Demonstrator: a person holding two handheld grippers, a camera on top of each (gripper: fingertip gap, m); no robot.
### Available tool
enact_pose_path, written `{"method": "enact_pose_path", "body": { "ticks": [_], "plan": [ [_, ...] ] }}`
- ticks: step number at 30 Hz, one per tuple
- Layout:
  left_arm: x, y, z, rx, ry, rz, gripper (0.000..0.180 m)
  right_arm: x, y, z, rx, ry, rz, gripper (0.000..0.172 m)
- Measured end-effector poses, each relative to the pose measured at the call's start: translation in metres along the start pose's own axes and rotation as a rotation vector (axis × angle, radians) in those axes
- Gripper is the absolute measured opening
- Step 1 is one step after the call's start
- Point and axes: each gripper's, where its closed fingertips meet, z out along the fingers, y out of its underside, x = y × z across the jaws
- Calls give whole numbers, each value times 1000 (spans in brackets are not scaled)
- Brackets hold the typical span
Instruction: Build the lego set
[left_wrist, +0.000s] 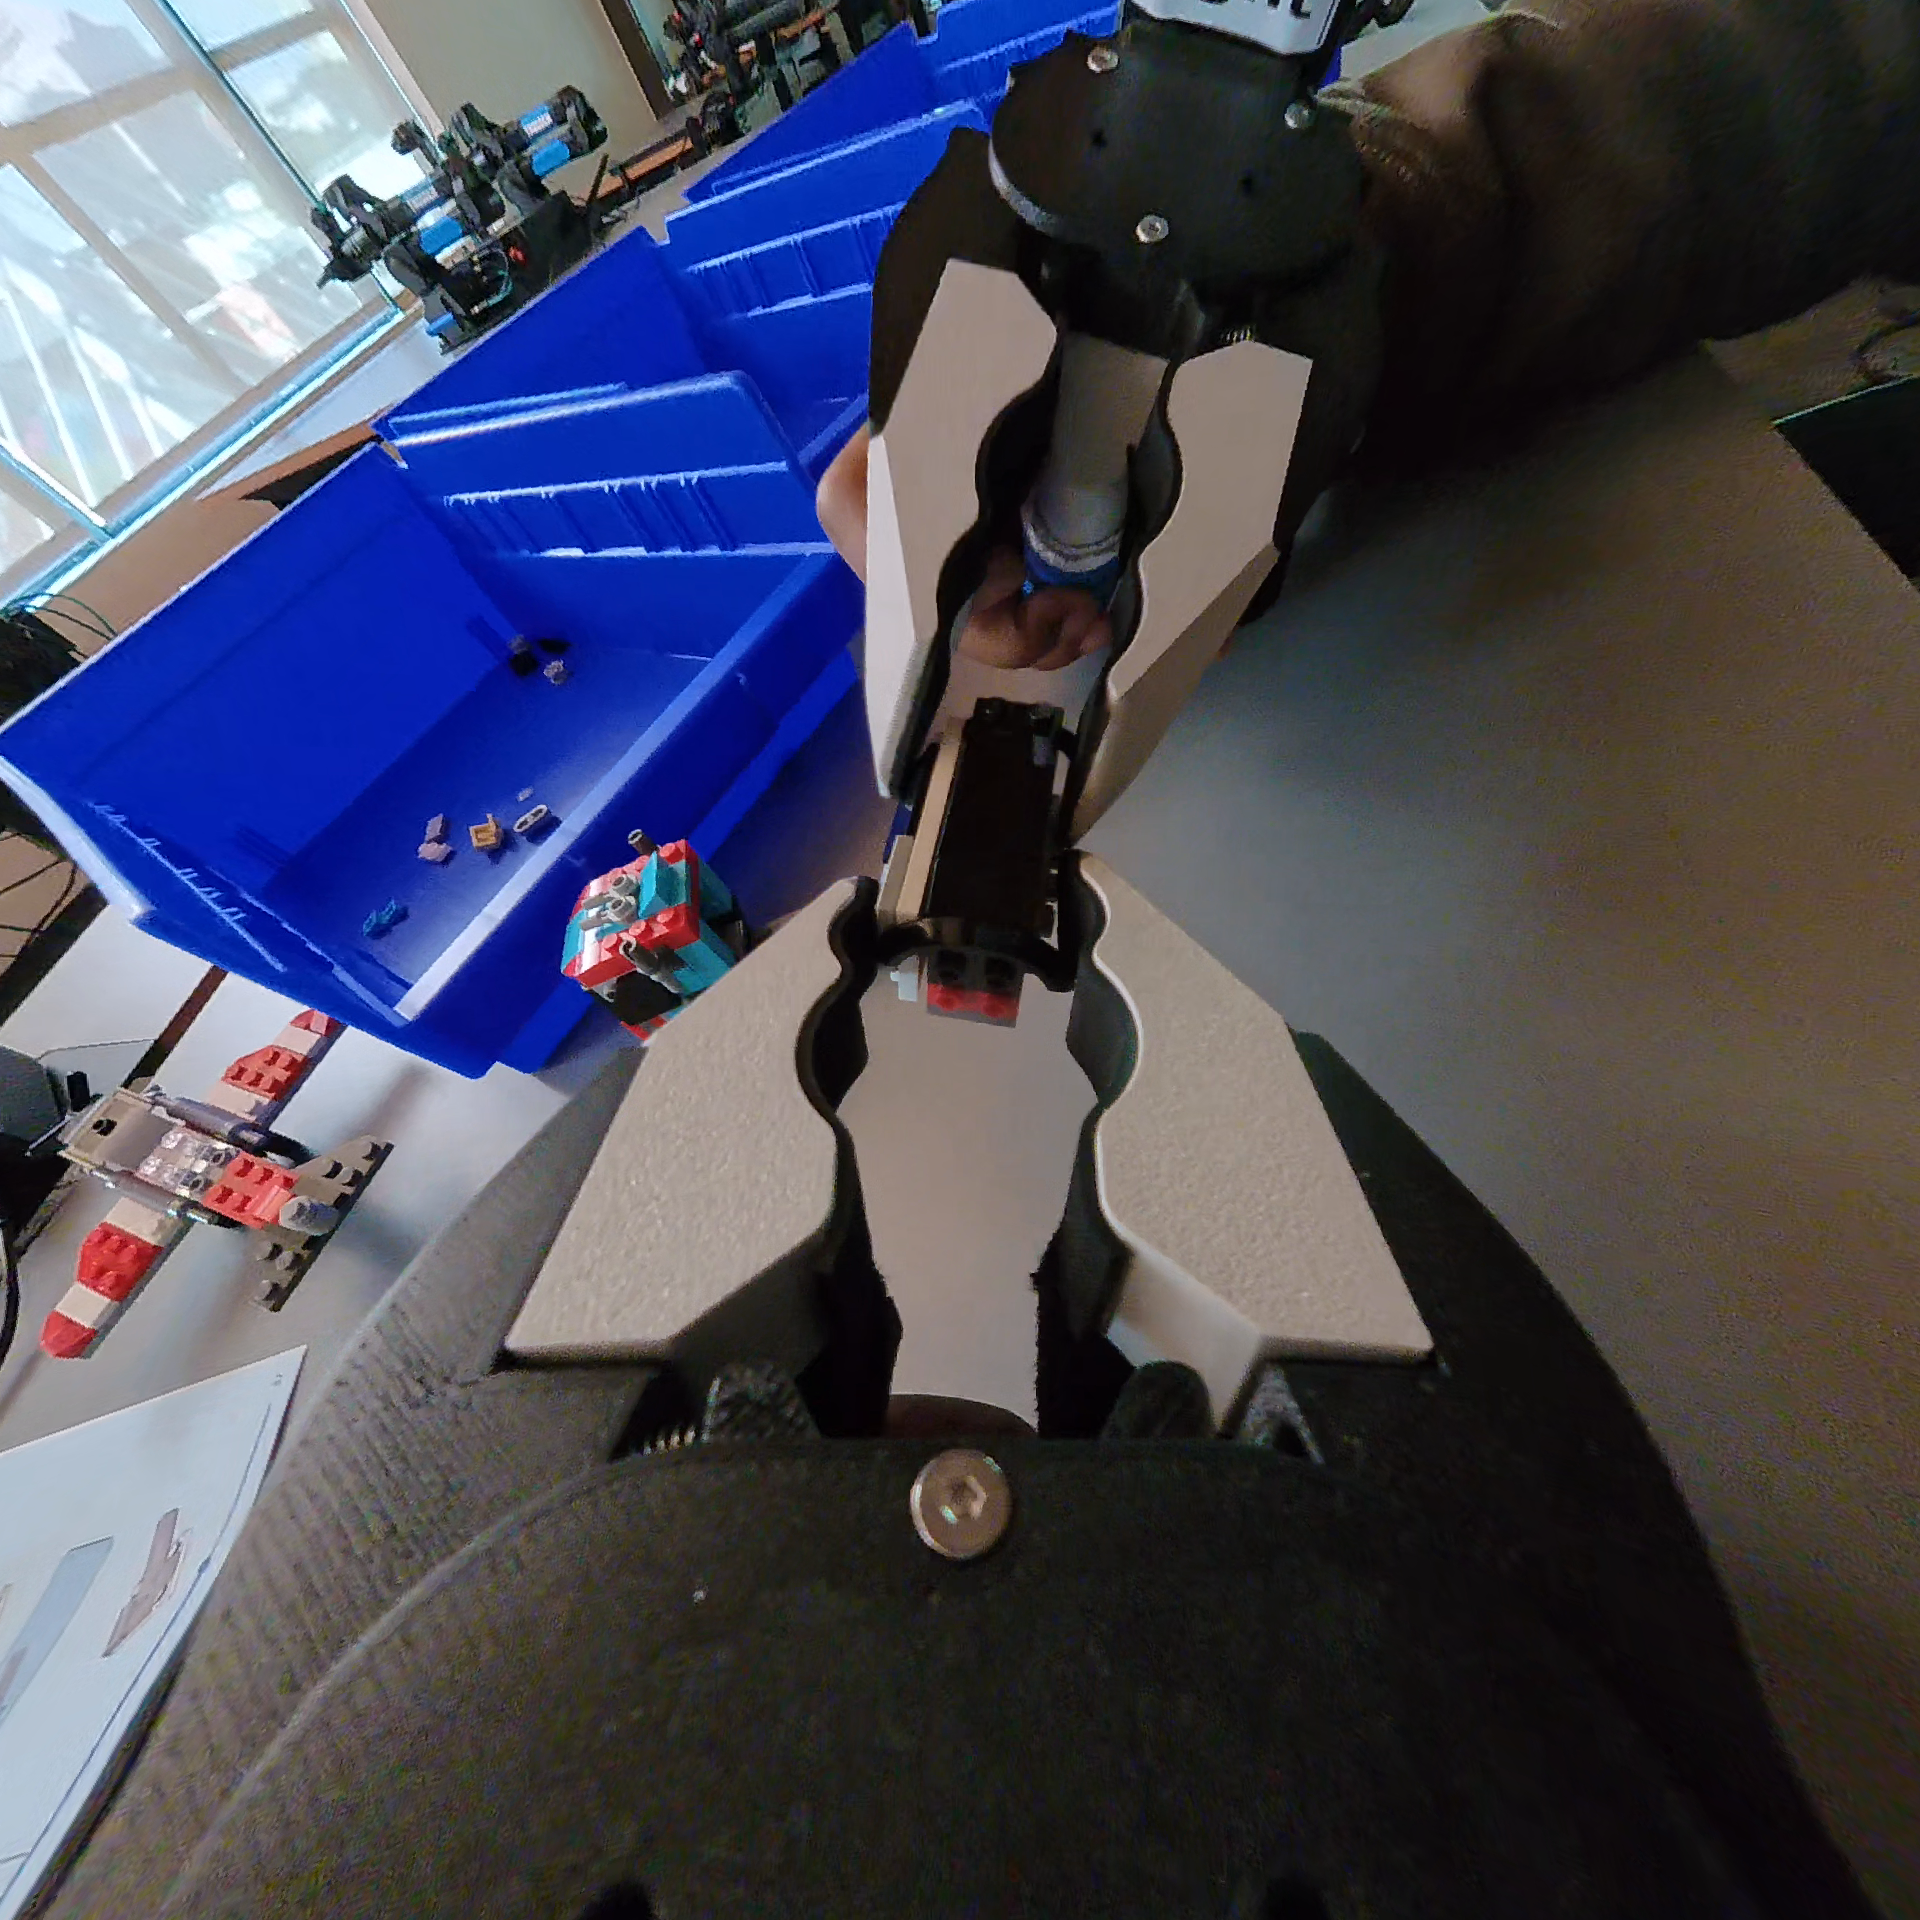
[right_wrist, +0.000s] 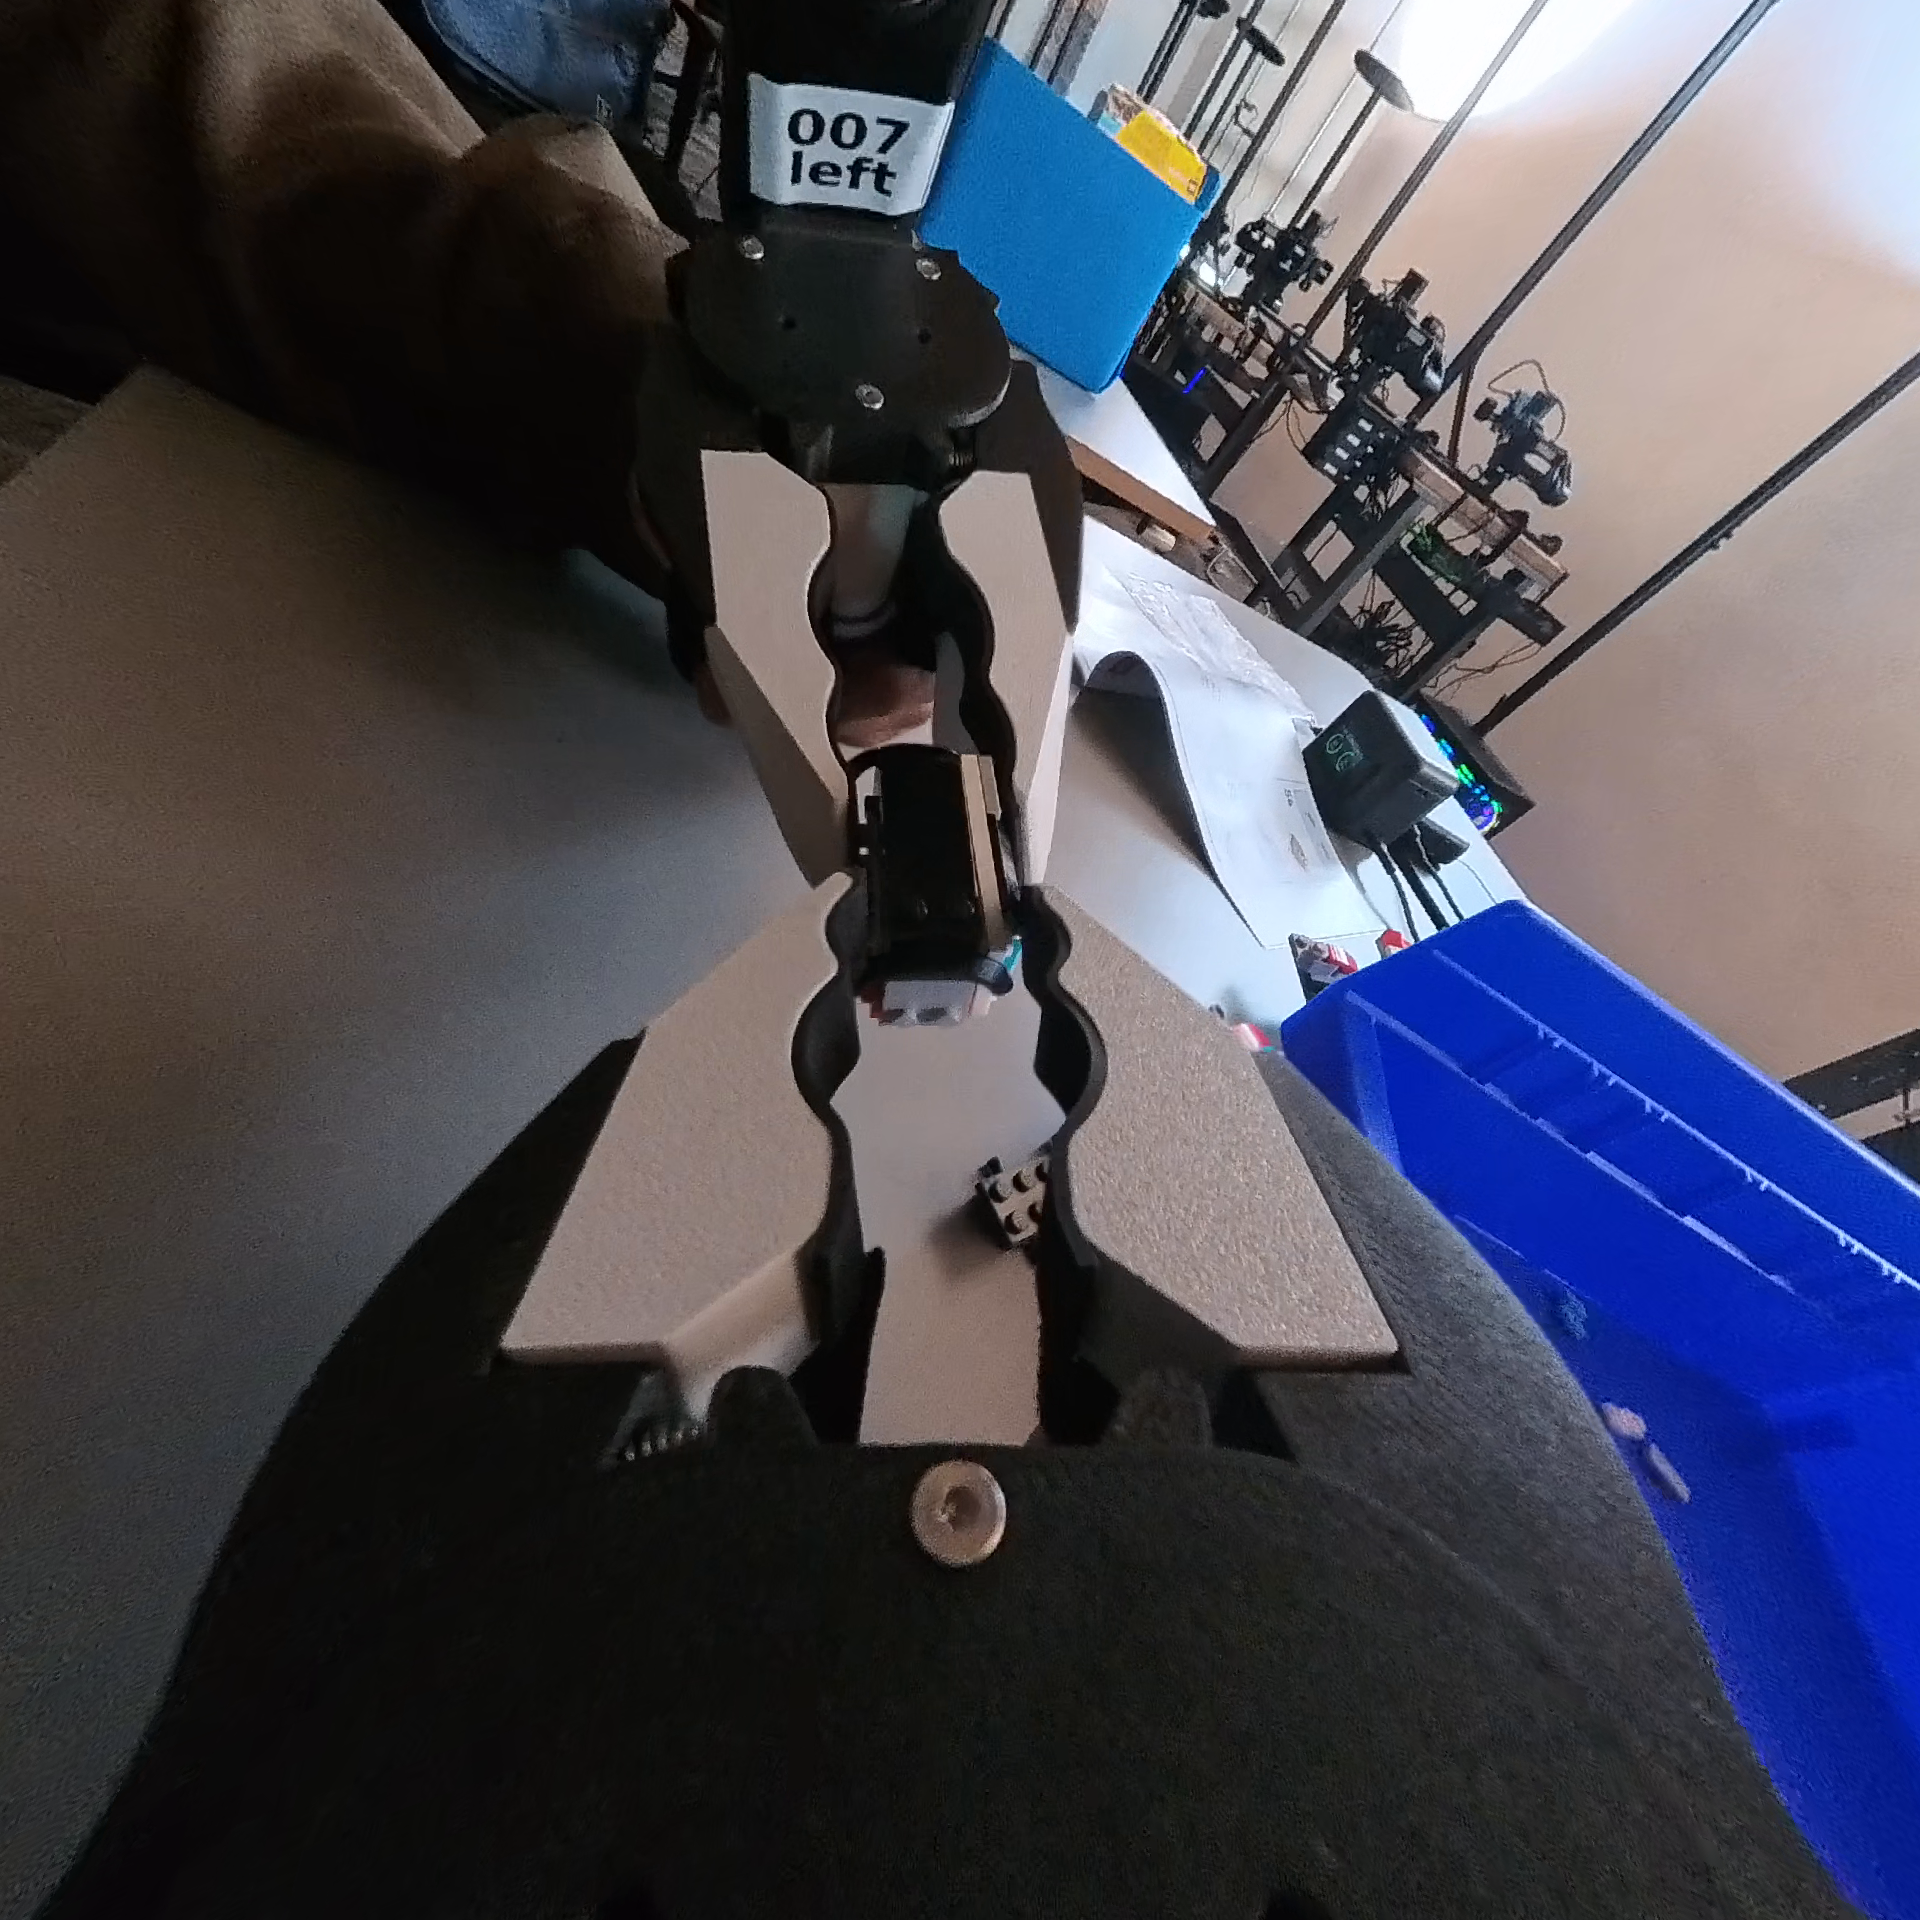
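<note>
Both grippers meet tip to tip over the grey table (left_wrist: 1558, 935), sharing one long black brick assembly (left_wrist: 992, 831). Left gripper (left_wrist: 971, 940) pinches the near end of that assembly, where a small red and grey piece sticks out, its fingertips pressed to either side. Right gripper (right_wrist: 930, 935) clamps the opposite end the same way, fingers closed against the black block. Just left of them stands a small red and teal brick model (left_wrist: 649, 930), against a blue bin (left_wrist: 312, 707) with a few loose pieces inside. Farther left lies a red, white and grey brick plane (left_wrist: 197, 1174), and a printed sheet (left_wrist: 114, 1558) nearer still. One loose black brick (right_wrist: 1013, 1195) sits on the table under the right gripper.
</note>
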Motion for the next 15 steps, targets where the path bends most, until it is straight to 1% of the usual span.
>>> {"method": "enact_pose_path", "body": {
  "ticks": [9, 11, 15],
  "plan": [
    [2, 6, 2, -35, 28, -36, 36, -2, 6, 2, -16, -14, 21, 29],
    [0, 11, 2, -63, 29, -59, 36, -1, 10, 4, -38, -7, 35, 30],
    [0, 28, 1, -157, 48, -89, 36, -1, 22, 8, -100, -9, 41, 38]
  ]
}}
